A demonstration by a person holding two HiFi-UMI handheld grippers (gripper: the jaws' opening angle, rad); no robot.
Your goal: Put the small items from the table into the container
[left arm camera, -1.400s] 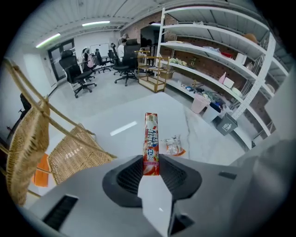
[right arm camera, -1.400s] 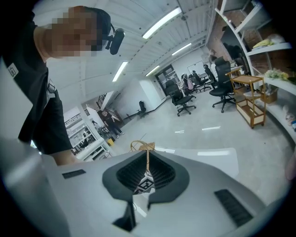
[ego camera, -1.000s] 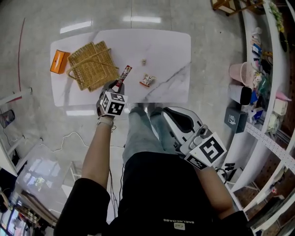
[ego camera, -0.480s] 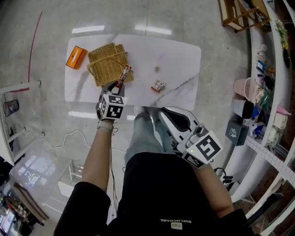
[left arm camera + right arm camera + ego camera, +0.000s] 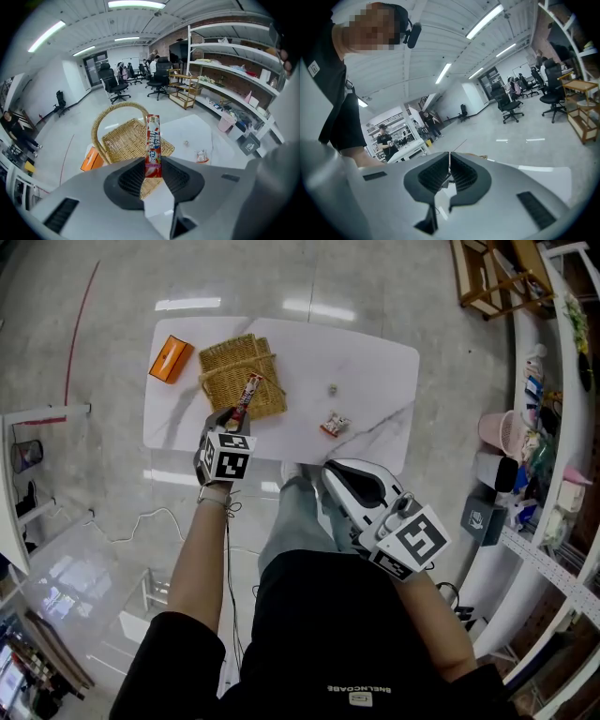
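Left hand-held gripper [image 5: 153, 165] pinches the candy stick [image 5: 153, 136] by its lower end, near the wicker basket [image 5: 123, 139]. It looks light, crinkly, probably slippery. Right hand-held gripper [image 5: 449, 164] is clenched, empty.

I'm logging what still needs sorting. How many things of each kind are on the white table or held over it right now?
wicker basket: 1
orange box: 1
long red candy pack, gripped in the left claw: 1
small red-and-white wrapped snack: 1
tiny pale item, too small to identify: 1
Total: 5
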